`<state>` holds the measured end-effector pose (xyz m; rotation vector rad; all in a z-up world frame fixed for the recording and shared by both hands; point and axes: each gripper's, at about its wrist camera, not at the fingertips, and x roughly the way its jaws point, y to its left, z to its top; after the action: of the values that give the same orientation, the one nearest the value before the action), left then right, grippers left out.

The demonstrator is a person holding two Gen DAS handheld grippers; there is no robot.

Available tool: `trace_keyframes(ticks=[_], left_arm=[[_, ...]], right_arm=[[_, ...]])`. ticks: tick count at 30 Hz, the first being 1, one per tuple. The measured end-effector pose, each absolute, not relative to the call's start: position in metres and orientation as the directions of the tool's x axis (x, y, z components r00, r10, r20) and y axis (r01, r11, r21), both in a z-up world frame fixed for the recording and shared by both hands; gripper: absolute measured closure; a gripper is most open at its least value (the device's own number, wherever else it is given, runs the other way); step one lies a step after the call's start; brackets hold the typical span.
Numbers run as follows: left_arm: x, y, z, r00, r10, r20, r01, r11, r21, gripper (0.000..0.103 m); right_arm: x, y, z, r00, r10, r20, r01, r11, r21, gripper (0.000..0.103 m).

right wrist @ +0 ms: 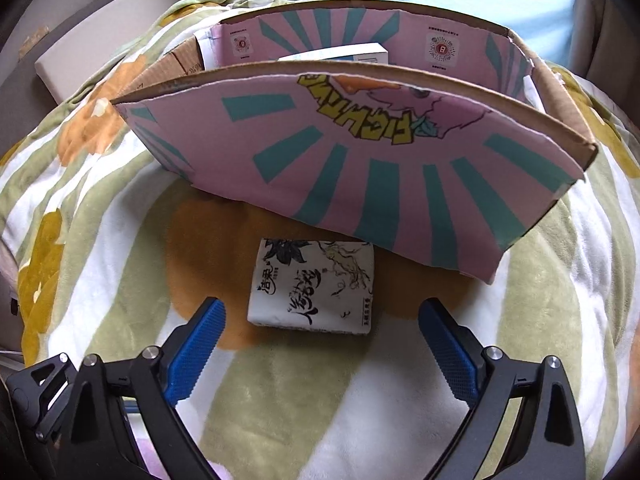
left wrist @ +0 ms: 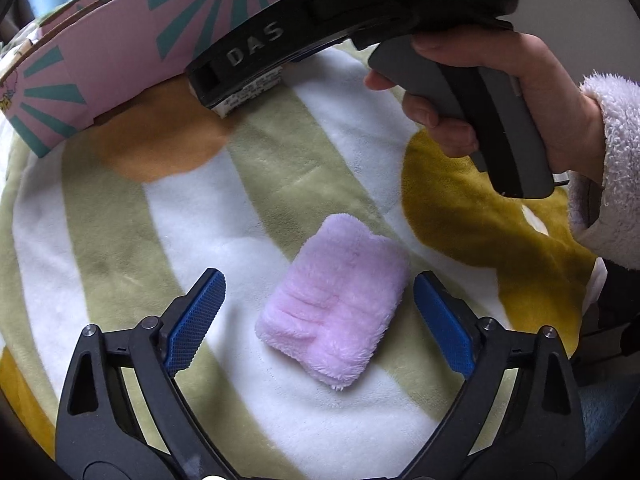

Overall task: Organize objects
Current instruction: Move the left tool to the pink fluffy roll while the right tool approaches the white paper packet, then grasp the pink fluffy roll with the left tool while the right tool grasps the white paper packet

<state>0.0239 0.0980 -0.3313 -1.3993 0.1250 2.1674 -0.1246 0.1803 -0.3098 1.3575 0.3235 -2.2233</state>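
Note:
A folded fluffy pink cloth point(left wrist: 334, 310) lies on the striped blanket point(left wrist: 224, 216). My left gripper point(left wrist: 318, 306) is open, its blue pads either side of the cloth, just short of it. A white tissue pack with black calligraphy point(right wrist: 314, 286) lies in front of a pink and teal cardboard box point(right wrist: 360, 160). My right gripper point(right wrist: 322, 330) is open above the blanket, its pads flanking the near end of the pack. In the left wrist view the right gripper's body point(left wrist: 340, 28) hovers over the pack's corner point(left wrist: 244, 96) beside the box point(left wrist: 100, 64).
The box stands open with a white packet point(right wrist: 340, 56) inside. A white flat block point(right wrist: 116, 28) lies beyond the blanket at the far left. A hand in a fluffy sleeve point(left wrist: 500, 92) holds the right gripper's handle.

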Motion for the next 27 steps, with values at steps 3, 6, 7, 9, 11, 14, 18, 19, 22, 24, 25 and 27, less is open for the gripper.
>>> trace_keyframes(ticks=[3, 6, 7, 9, 11, 14, 18, 19, 22, 24, 25, 27], left_arm=[[0.023, 0.101, -0.334, -0.297, 0.396, -0.869, -0.502, -0.839, -0.211, 0.018], [0.02, 0.103, -0.339, -0.276, 0.394, -0.877, -0.5, -0.838, -0.22, 0.028], [0.019, 0.104, -0.341, -0.267, 0.396, -0.879, -0.496, -0.838, -0.227, 0.031], [0.018, 0.105, -0.343, -0.257, 0.4, -0.879, -0.494, -0.837, -0.237, 0.041], [0.018, 0.106, -0.343, -0.263, 0.395, -0.88, -0.494, -0.839, -0.229, 0.044], [0.016, 0.105, -0.343, -0.26, 0.399, -0.879, -0.484, -0.842, -0.239, 0.048], [0.012, 0.101, -0.341, -0.253, 0.405, -0.879, -0.466, -0.847, -0.256, 0.051], [0.012, 0.101, -0.34, -0.254, 0.404, -0.879, -0.462, -0.849, -0.257, 0.051], [0.01, 0.097, -0.335, -0.258, 0.41, -0.875, -0.449, -0.853, -0.268, 0.053], [0.008, 0.095, -0.331, -0.262, 0.412, -0.873, -0.441, -0.855, -0.272, 0.053], [0.008, 0.094, -0.328, -0.263, 0.415, -0.871, -0.439, -0.856, -0.275, 0.053], [0.006, 0.092, -0.322, -0.269, 0.416, -0.869, -0.436, -0.857, -0.275, 0.053]], right_arm=[[-0.127, 0.176, -0.314, -0.371, -0.276, -0.887, 0.538, -0.842, 0.037, 0.023], [-0.128, 0.175, -0.317, -0.366, -0.267, -0.892, 0.532, -0.846, 0.035, 0.029], [-0.129, 0.175, -0.318, -0.364, -0.264, -0.893, 0.527, -0.849, 0.037, 0.03], [-0.129, 0.175, -0.319, -0.354, -0.267, -0.896, 0.522, -0.852, 0.048, 0.037], [-0.129, 0.175, -0.319, -0.346, -0.271, -0.898, 0.518, -0.853, 0.057, 0.043], [-0.13, 0.175, -0.317, -0.344, -0.265, -0.901, 0.511, -0.858, 0.057, 0.044], [-0.131, 0.176, -0.315, -0.338, -0.264, -0.904, 0.499, -0.864, 0.066, 0.045], [-0.13, 0.178, -0.314, -0.337, -0.263, -0.904, 0.495, -0.866, 0.068, 0.045], [-0.128, 0.182, -0.31, -0.335, -0.262, -0.905, 0.483, -0.873, 0.074, 0.045], [-0.127, 0.185, -0.308, -0.331, -0.261, -0.907, 0.474, -0.877, 0.079, 0.045], [-0.126, 0.187, -0.305, -0.33, -0.261, -0.907, 0.469, -0.879, 0.082, 0.045], [-0.124, 0.191, -0.301, -0.327, -0.259, -0.909, 0.459, -0.884, 0.087, 0.045]])
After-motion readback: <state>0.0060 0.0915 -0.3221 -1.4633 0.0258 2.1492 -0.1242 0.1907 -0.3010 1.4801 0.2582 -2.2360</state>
